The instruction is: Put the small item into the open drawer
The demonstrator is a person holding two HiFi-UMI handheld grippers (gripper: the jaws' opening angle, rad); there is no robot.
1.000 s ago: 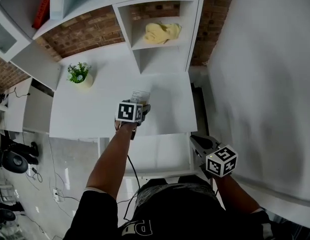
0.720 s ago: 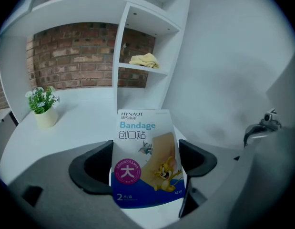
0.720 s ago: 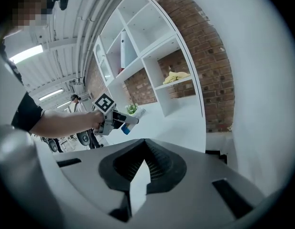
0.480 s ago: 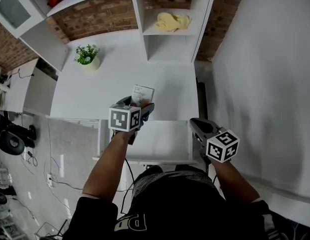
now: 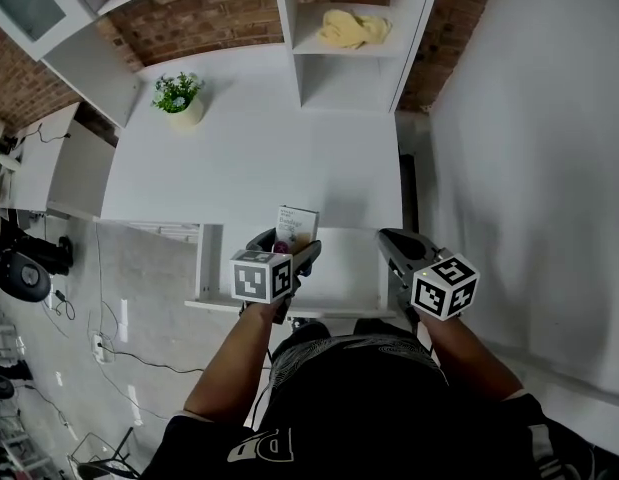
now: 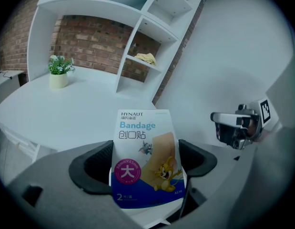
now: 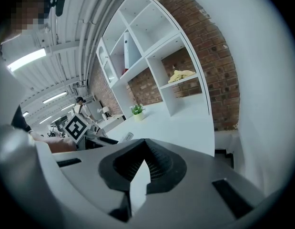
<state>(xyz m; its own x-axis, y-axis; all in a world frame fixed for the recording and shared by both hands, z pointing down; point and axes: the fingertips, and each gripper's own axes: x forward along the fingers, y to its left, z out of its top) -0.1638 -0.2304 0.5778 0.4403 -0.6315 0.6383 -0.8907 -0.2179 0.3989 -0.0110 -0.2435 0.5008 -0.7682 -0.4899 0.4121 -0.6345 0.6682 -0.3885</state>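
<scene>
Bandage packet (image 6: 147, 149) is pinched in left hand-held gripper (image 5: 286, 247) over open drawer (image 5: 341, 280), not yet dropped; right hand-held gripper (image 7: 142, 166) is pressed together, empty, beside drawer.

It looks like an open-plan office or lab. A long white table (image 5: 249, 158) stands against a bare brick wall (image 5: 199, 13), with white cubby shelving (image 5: 349, 68) and a small potted plant (image 5: 179, 96). A black swivel chair (image 5: 24, 276) and loose cables (image 5: 101, 346) sit on the floor, with strip lights (image 7: 25, 60) overhead.
</scene>
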